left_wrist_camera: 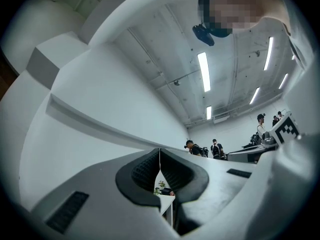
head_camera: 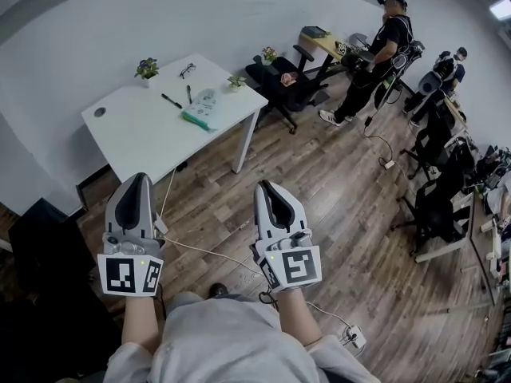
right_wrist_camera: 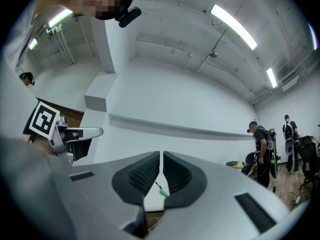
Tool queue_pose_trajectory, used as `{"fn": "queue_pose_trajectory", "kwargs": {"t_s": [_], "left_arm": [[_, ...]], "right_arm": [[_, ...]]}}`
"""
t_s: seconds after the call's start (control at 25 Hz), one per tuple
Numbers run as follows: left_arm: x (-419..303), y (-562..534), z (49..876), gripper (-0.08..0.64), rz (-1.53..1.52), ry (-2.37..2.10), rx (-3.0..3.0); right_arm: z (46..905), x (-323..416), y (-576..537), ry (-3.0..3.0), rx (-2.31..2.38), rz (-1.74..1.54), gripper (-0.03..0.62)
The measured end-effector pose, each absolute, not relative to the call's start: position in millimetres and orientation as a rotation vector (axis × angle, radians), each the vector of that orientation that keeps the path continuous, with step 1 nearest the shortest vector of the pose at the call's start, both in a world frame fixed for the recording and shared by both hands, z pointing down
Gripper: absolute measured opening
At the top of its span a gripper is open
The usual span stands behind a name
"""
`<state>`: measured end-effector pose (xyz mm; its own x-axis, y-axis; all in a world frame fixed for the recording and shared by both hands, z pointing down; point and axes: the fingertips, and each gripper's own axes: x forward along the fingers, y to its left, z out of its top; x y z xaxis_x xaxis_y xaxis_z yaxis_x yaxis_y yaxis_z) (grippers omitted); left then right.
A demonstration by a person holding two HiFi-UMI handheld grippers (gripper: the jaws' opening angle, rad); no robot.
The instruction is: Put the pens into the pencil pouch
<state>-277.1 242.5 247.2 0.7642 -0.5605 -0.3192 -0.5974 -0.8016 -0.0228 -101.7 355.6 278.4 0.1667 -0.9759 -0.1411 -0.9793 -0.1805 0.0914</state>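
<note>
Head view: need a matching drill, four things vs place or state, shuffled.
Things:
1. pale green pencil pouch
2. black-framed eyeglasses
3. white power strip
4. left gripper

Place or state:
A. on the wood plank floor
B. jaws together, nothing held
C. on the white table, far side by the wall
D. on the same table, towards its front edge

Pairs: 1-D, 2-C, 3-A, 4-B
</note>
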Motion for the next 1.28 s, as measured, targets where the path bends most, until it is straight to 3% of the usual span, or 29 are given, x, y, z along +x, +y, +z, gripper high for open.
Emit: {"fn": "queue_pose_trajectory", "kwargs": {"t_s": [0.48, 1.28], "left_arm": [[-214.1, 192.9, 264.5, 0.025, 0.404, 0.891, -2.864], [-128.0, -35.7, 260.6, 0.025, 0.387, 0.755, -2.888]], "right_arm": [[299.7, -47.1, 305.0, 1.987, -2.397, 0.209, 0.040], [309.4, 33.8, 77.3, 1.918, -2.547, 0.176, 0.040]]}}
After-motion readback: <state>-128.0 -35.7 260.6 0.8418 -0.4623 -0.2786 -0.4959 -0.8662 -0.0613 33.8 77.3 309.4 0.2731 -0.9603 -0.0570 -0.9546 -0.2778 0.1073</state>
